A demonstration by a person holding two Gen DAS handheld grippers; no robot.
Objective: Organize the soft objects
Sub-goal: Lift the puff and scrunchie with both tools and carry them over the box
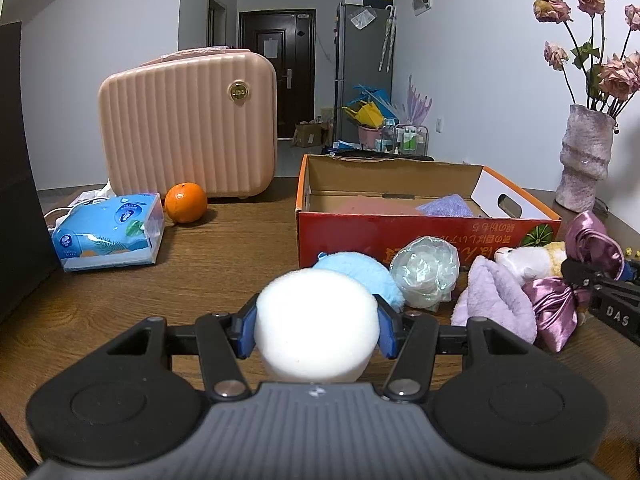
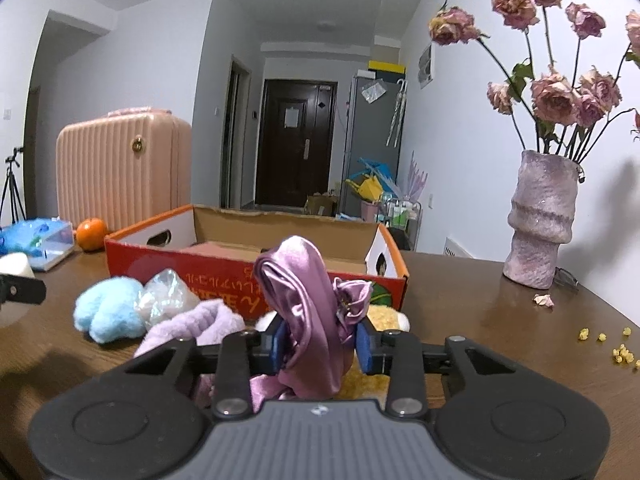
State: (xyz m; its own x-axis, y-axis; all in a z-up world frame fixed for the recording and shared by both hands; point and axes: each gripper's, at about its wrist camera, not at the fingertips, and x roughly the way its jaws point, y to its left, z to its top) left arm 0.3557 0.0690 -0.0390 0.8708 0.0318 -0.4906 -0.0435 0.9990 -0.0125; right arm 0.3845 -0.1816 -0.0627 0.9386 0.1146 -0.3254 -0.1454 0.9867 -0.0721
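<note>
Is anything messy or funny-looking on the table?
Yes. Small yellow bits and a fallen dried petal lie scattered on the table near the vase; they seem shed from the wilted roses.

A lived-in home: a wooden tabletop (image 1: 240, 256) with a vase of dried roses (image 2: 540, 216) on the right, a pink suitcase (image 1: 188, 128), a far dark entrance door (image 2: 296, 144) and a grey fridge (image 1: 362, 72).

Both wrist cameras sit low over the table (image 1: 240, 248), facing the far door; both views share the box (image 1: 400, 236), left camera further left.
</note>
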